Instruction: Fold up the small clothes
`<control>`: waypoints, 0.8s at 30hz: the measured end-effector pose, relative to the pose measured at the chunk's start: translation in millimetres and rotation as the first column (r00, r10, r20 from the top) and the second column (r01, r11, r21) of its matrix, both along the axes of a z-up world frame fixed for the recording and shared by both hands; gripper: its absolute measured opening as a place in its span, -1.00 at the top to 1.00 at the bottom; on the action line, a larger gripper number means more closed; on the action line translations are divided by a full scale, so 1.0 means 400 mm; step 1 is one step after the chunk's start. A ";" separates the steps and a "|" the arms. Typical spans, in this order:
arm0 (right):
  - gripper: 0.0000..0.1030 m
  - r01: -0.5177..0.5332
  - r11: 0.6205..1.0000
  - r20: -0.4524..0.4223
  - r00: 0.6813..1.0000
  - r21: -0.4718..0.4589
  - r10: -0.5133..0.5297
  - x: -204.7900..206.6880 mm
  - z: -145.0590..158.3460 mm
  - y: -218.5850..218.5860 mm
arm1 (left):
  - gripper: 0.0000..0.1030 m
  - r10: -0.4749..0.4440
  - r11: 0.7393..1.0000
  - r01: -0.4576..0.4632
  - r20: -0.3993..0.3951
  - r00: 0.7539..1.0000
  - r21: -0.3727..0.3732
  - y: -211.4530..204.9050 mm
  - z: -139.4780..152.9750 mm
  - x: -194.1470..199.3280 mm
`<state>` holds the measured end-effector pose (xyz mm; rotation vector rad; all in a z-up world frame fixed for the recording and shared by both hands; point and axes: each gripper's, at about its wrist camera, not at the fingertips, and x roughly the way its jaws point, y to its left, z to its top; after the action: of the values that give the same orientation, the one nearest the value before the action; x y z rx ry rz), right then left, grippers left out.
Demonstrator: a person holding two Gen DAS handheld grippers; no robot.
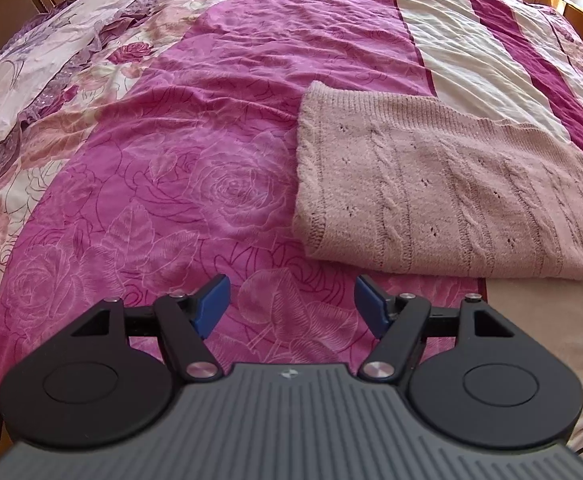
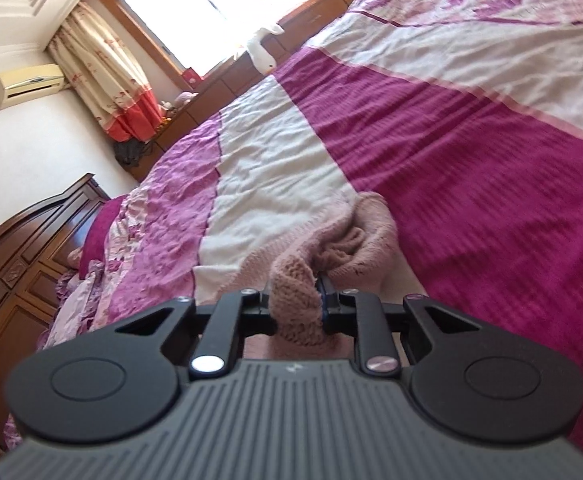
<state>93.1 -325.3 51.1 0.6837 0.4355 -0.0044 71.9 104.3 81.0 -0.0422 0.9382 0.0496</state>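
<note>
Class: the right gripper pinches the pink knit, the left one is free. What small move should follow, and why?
Probably bring the open left gripper forward to the sweater's near edge, since the right gripper alone grips a bunched part.

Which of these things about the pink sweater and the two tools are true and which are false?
1. The left tool is open and holds nothing. True.
2. The right tool is empty. False: it is shut on a bunched bit of the pink sweater.
3. The pink sweater lies on the bed cover. True.
4. The sweater is blue. False: it is pink, with a cable knit.
5. The left tool touches the sweater. False: it sits apart from the sweater, over the rose-patterned cover.
</note>
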 end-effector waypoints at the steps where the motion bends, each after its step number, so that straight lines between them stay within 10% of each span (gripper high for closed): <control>1: 0.62 -0.004 1.000 0.005 1.000 -0.008 0.004 0.003 0.007 0.005 | -0.46 0.001 1.000 -0.001 -0.003 1.000 0.001 0.003 0.000 -0.001; 24: 0.67 -0.188 0.974 0.135 0.969 -0.126 0.205 0.069 0.151 0.188 | -0.46 0.064 0.998 -0.064 -0.004 0.998 -0.019 0.090 0.006 -0.015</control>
<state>120.8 -250.1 111.6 0.5237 0.3563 0.2070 66.1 140.5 83.3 -0.0896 0.9407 0.0996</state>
